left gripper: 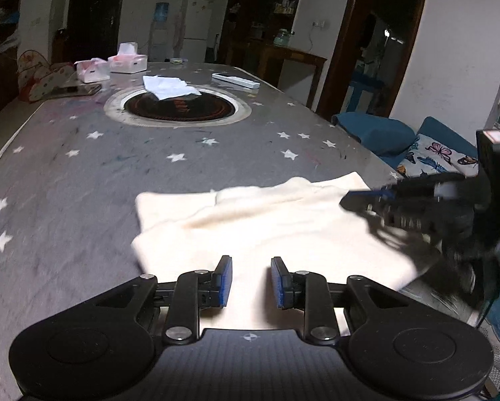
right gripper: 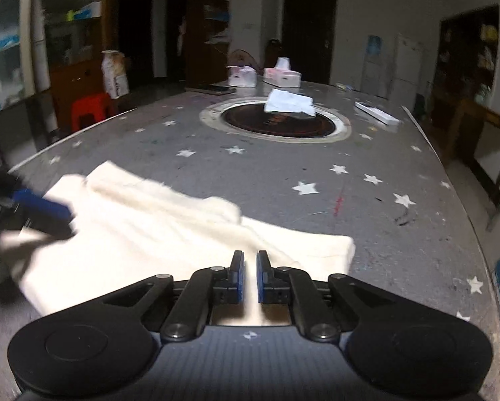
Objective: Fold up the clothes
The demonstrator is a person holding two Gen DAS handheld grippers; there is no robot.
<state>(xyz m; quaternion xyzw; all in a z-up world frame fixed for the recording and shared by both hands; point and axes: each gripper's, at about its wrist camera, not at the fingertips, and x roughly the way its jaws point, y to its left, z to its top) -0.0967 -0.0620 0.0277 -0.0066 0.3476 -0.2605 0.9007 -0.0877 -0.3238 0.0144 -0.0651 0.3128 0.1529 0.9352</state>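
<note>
A cream folded garment lies on the grey star-patterned table near its front edge; it also shows in the right wrist view. My left gripper is open, its blue pads apart above the garment's near edge, holding nothing. My right gripper hovers over the garment's near right part with its jaws nearly closed, a narrow gap between the pads and no cloth in them. The right gripper shows blurred at the right of the left wrist view. The left gripper shows blurred at the left of the right wrist view.
A round dark inset sits mid-table with a white cloth on it. Tissue boxes, a remote and a dark flat device lie at the far end. A blue sofa is right of the table, a red stool left.
</note>
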